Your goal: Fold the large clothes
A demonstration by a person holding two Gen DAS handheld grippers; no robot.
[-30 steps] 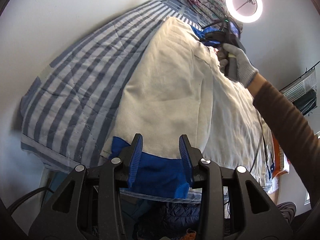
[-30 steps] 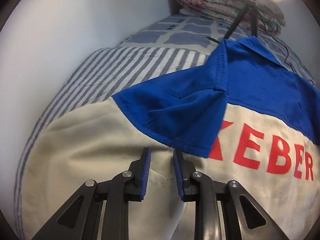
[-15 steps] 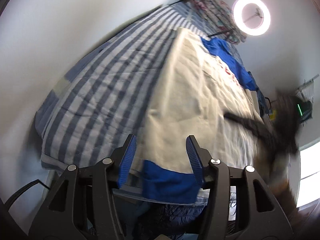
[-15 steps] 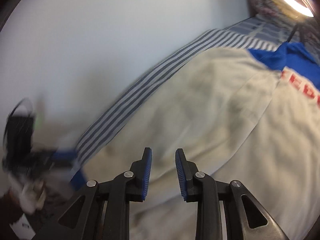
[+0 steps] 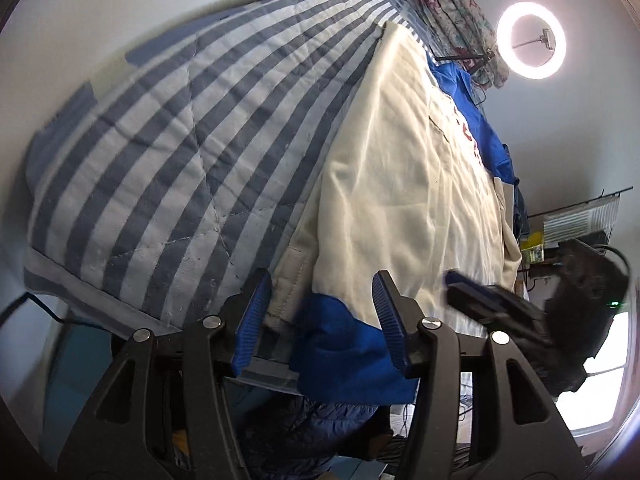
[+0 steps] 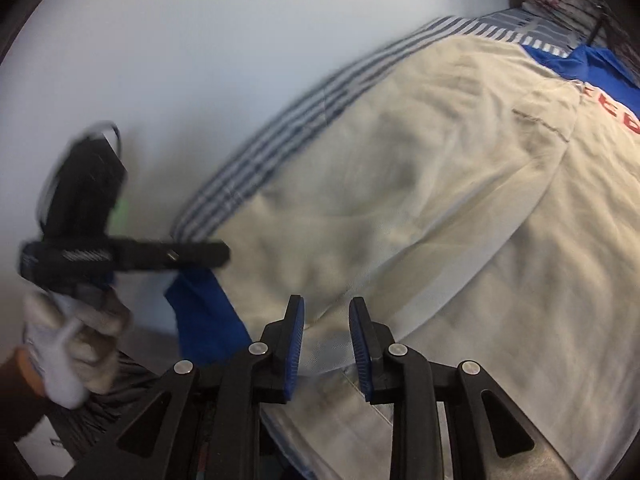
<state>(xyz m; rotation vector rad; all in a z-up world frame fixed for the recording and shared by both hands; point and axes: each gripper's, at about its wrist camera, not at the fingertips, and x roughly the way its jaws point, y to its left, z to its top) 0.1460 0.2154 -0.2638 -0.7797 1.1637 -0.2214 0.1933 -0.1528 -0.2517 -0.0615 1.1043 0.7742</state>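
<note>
A large cream jacket (image 5: pixel 404 184) with blue panels and red lettering lies spread on the striped bed; it also shows in the right wrist view (image 6: pixel 420 208). Its blue sleeve cuff (image 5: pixel 340 344) hangs over the near bed edge, also visible in the right wrist view (image 6: pixel 204 312). My left gripper (image 5: pixel 320 312) is open, its fingers either side of the cuff and cream hem. My right gripper (image 6: pixel 326 344) is open and empty, just above the jacket's near hem. Each gripper appears in the other's view, the right (image 5: pixel 500 304) and the left (image 6: pixel 120 256), both blurred.
A striped quilt (image 5: pixel 180 152) covers the bed beside a white wall. A folded floral blanket (image 5: pixel 456 12) and a ring light (image 5: pixel 532 40) are at the far end. Dark clothing (image 5: pixel 320 424) lies below the bed edge. A rack with items (image 5: pixel 576 224) stands at right.
My right gripper has swung from the jacket's collar end down to the near hem, close to the left gripper. The left gripper has opened wider and stays at the blue cuff.
</note>
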